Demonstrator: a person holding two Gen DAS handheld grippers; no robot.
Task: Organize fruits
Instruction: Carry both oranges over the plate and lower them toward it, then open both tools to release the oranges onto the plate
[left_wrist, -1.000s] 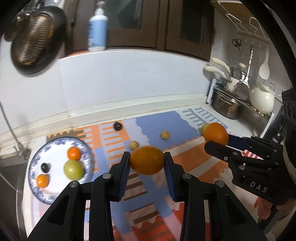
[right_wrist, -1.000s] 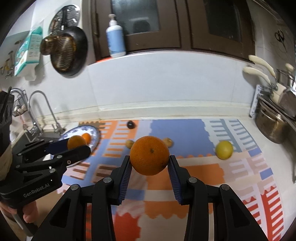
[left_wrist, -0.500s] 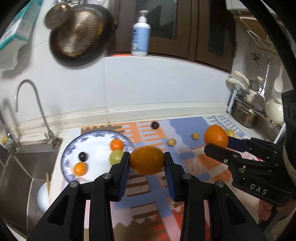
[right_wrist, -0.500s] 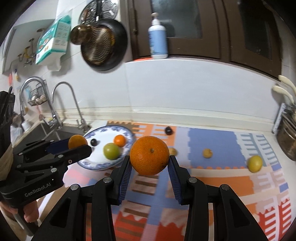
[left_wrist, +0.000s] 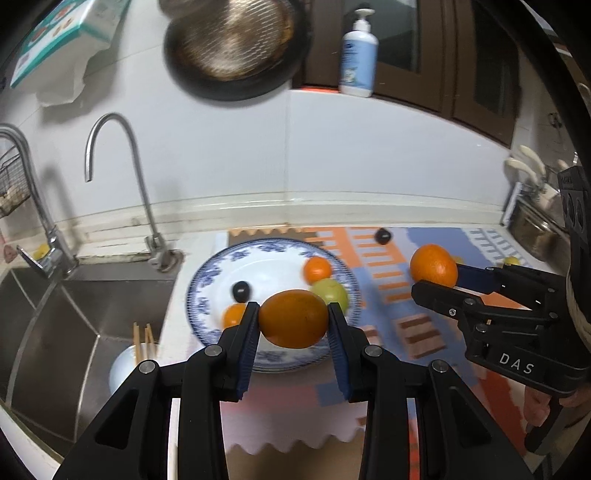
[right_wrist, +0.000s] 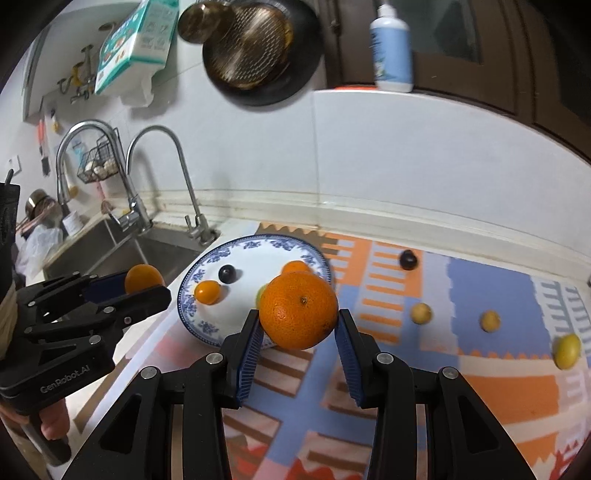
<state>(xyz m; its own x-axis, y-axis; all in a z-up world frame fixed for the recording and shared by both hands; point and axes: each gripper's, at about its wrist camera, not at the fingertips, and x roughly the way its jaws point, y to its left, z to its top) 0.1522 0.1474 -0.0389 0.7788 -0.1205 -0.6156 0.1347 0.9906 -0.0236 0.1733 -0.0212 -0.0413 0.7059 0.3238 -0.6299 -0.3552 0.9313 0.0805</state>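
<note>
My left gripper (left_wrist: 292, 325) is shut on an orange (left_wrist: 293, 318) and holds it above the near rim of the blue-and-white plate (left_wrist: 207, 280). My right gripper (right_wrist: 298, 325) is shut on a larger orange (right_wrist: 298, 309), just right of the plate (right_wrist: 258, 245). The plate holds two small oranges (left_wrist: 318, 267) (right_wrist: 207, 291), a green fruit (left_wrist: 332, 290) and a dark fruit (right_wrist: 226, 273). On the patterned mat lie a dark fruit (right_wrist: 408, 259), two small yellowish fruits (right_wrist: 421, 313) (right_wrist: 490, 320) and a lemon (right_wrist: 567, 350).
A steel sink (left_wrist: 44, 332) with taps (left_wrist: 118, 173) lies left of the plate. A white bowl with chopsticks (left_wrist: 142, 354) sits at the sink's edge. A pan (right_wrist: 258, 51) and a bottle (right_wrist: 391, 48) are on the wall above. Pots stand far right (left_wrist: 535, 229).
Both grippers have swung left with their oranges, from over the mat's middle to the plate. The sink and taps have come into view.
</note>
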